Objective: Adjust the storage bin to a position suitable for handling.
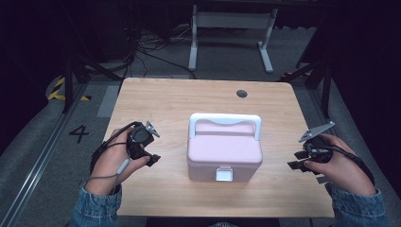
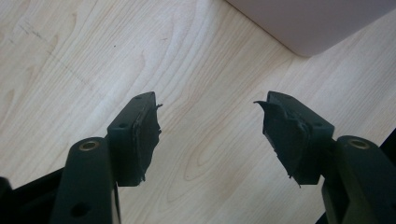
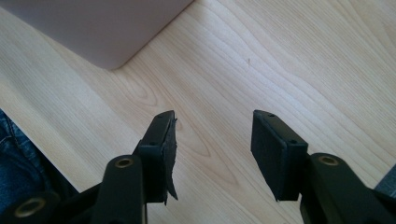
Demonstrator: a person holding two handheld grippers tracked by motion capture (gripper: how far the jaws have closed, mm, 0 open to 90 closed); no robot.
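At the centre of the high view, on the wooden table (image 1: 156,99), sits the pink box (image 1: 224,149), lid down, its white handle (image 1: 225,120) folded toward the far side and its white latch (image 1: 224,174) facing me at the lower middle of the frame. My left gripper (image 1: 152,160) waits at centre left and my right gripper (image 1: 295,164) at centre right, both well apart from the box. In the left gripper view my jaws stand spread with nothing between them, and a pink corner of the box (image 2: 310,23) shows at the upper right. The right gripper view has the same released jaws over bare wood, with the box (image 3: 100,28) at the upper left. I judge the box to be stiff, smooth plastic, probably light and a little slippery on its rounded sides, so I would steady 1 side wall with 1 gripper and work the small latch with the other, or lift by the handle.
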